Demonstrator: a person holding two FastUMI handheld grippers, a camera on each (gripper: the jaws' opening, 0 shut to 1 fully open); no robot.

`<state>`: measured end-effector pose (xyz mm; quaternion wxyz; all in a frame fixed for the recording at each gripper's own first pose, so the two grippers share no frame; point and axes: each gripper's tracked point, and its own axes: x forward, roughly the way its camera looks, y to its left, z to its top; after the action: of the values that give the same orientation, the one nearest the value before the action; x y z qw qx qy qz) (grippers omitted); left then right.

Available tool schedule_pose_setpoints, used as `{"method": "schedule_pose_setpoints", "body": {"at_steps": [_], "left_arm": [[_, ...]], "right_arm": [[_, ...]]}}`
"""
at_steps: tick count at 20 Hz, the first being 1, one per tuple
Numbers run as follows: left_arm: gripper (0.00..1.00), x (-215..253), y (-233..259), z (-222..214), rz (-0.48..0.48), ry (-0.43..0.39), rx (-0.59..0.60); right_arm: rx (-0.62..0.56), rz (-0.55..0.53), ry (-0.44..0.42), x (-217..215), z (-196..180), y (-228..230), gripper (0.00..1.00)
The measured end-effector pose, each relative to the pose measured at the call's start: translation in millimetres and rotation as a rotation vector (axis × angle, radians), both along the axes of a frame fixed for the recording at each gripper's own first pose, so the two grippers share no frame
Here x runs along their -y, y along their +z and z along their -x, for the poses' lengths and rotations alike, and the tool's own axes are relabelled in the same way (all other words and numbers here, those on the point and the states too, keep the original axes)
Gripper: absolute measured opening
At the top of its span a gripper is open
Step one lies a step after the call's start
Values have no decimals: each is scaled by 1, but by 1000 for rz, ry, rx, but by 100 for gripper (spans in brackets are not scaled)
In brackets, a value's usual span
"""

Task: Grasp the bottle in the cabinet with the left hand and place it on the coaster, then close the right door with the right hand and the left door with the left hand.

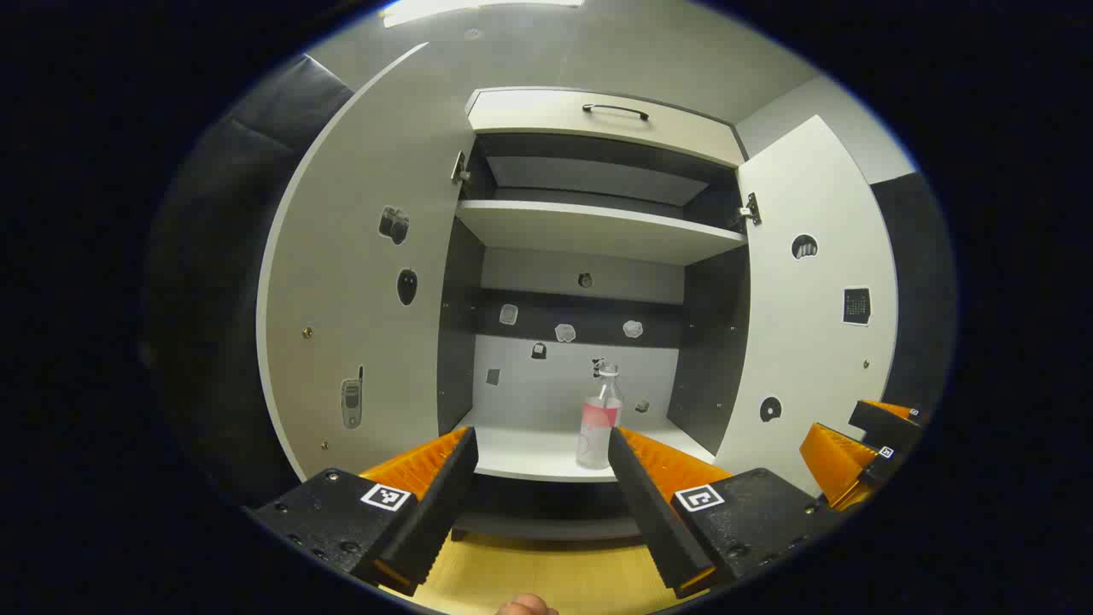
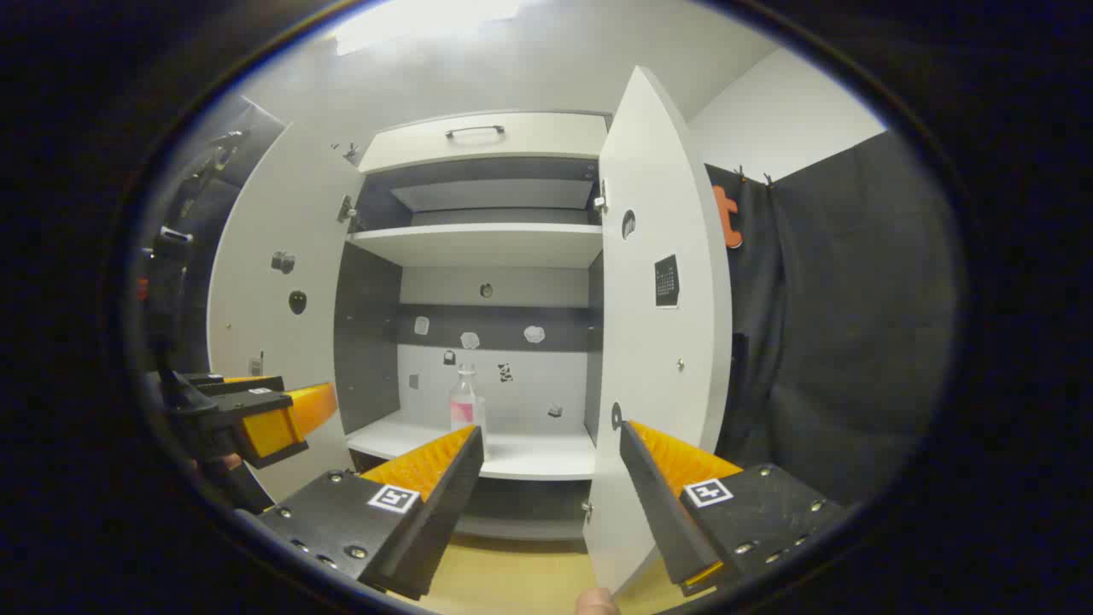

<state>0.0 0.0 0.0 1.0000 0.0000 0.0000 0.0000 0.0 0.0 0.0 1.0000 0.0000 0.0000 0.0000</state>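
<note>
Here we face an open cabinet (image 1: 598, 231), both doors swung wide, with pale wood floor under the tongs. Our left tongs (image 1: 543, 457) stand apart, empty, the bottle (image 1: 599, 423) upright on the lower shelf (image 1: 521, 453) just beyond their right finger. Our right tongs (image 2: 551, 448) gape too, the right door (image 2: 657, 342) edge between them. Small stickers inside we cannot make out
</note>
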Motion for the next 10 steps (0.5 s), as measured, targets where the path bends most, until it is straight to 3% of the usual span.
{"method": "schedule_pose_setpoints", "body": {"at_steps": [2,4,10], "left_arm": [[96,3,-1,1,1,-8,-2],[97,6,0,3,8,-12,1],[96,8,3,4,32,-7,10]], "right_arm": [[-2,1,1,0,0,-1,97],[-3,1,3,0,0,0,93],[-7,18,19,-2,1,-1,97]]}}
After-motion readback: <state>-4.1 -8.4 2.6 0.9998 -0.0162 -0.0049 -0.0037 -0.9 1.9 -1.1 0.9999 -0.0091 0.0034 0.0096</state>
